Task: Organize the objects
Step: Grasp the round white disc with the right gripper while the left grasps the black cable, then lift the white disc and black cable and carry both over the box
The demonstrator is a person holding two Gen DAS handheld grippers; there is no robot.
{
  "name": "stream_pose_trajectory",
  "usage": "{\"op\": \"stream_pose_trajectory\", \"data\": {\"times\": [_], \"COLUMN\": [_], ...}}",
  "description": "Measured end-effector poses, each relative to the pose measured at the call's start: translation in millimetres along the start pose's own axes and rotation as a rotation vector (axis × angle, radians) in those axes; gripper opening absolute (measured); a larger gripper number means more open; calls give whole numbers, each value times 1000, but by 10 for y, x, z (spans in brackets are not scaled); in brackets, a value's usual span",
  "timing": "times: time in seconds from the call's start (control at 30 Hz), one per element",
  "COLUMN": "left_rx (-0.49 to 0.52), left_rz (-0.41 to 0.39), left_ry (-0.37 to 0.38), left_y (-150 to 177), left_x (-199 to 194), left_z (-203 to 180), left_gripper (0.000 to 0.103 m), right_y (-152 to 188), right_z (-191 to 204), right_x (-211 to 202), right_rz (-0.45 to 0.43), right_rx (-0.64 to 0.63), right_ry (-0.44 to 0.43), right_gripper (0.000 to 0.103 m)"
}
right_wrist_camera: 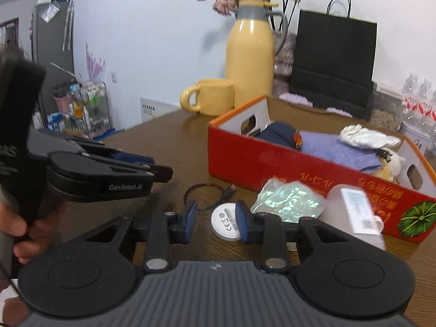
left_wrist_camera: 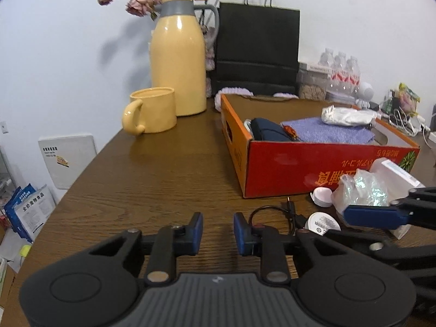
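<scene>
My left gripper [left_wrist_camera: 218,234] hovers over bare brown table [left_wrist_camera: 163,179], its blue pads a narrow gap apart with nothing between them. My right gripper [right_wrist_camera: 216,219] hangs just over a white round disc [right_wrist_camera: 224,218], which lies on the table partly behind the right pad, untouched. A black cable [right_wrist_camera: 204,189], an iridescent plastic bag [right_wrist_camera: 286,199] and a white labelled box [right_wrist_camera: 354,212] lie in front of the red cardboard box [right_wrist_camera: 272,163]. Inside it are a navy pouch [right_wrist_camera: 275,136], a lilac cloth [right_wrist_camera: 335,147] and a white cloth [right_wrist_camera: 368,137].
A yellow thermos [left_wrist_camera: 177,62], a yellow mug [left_wrist_camera: 152,111], a black paper bag [left_wrist_camera: 256,51] and water bottles [left_wrist_camera: 340,70] stand at the back. A small white cap [left_wrist_camera: 321,196] lies near the bag. A hand [right_wrist_camera: 16,231] holds the left gripper [right_wrist_camera: 155,167] at the left.
</scene>
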State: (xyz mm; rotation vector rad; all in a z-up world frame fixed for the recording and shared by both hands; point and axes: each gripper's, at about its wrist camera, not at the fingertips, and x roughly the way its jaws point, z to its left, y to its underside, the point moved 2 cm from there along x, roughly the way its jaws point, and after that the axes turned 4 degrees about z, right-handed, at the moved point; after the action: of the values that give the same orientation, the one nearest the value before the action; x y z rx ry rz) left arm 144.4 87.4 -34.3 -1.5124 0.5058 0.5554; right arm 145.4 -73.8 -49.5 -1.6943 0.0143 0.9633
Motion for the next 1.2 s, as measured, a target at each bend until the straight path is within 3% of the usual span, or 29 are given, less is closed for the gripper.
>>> {"op": "stream_pose_trajectory", "data": {"times": [0.17, 0.2, 0.33, 0.5, 0.77, 1.2], "left_rx": [-14, -8, 50, 165, 241, 203], "left_rz": [21, 27, 60, 39, 12, -3], "left_ry": [50, 60, 89, 39, -75, -209], "left_y": [-106, -125, -111, -28, 125, 239], "left_x": [157, 191, 292, 268, 143, 45], "left_z": [-32, -52, -165, -288, -161, -76], "left_gripper": [20, 20, 7, 5, 5, 4], "right_y": [12, 15, 14, 33, 71, 149], "right_z": [-27, -33, -79, -114, -116, -125], "right_x": [150, 164, 187, 244, 165, 50], "right_rz": [27, 29, 31, 56, 23, 18], "right_rx": [5, 3, 10, 25, 40, 64], "right_ry": [31, 35, 41, 26, -26, -66], "right_gripper": [34, 38, 43, 41, 40, 40]}}
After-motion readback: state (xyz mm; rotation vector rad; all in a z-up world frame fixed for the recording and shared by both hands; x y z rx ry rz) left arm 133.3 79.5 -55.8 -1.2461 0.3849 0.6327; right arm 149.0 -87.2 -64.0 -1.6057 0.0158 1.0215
